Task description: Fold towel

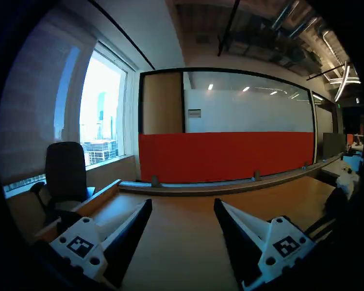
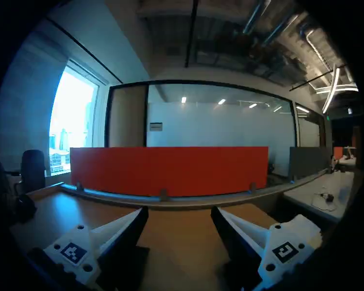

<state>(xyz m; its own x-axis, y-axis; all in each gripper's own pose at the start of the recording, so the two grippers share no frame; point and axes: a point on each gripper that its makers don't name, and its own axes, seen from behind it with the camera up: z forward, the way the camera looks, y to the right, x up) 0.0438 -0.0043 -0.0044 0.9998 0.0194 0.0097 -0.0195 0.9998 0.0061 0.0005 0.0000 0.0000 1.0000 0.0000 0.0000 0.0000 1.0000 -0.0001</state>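
Observation:
My left gripper point(image 1: 183, 206) is open over a bare wooden tabletop point(image 1: 182, 233), its two white fingers spread wide with nothing between them. In the right gripper view my right gripper point(image 2: 178, 213) also stands open above the same kind of wooden desk point(image 2: 182, 242), holding nothing. I see no towel on the stretch of table in front of either gripper.
An orange divider panel point(image 1: 225, 156) runs along the far edge of the desk. A black office chair point(image 1: 65, 174) stands at the left by the window point(image 1: 102, 121). A second desk point(image 2: 322, 191) with small items lies to the right.

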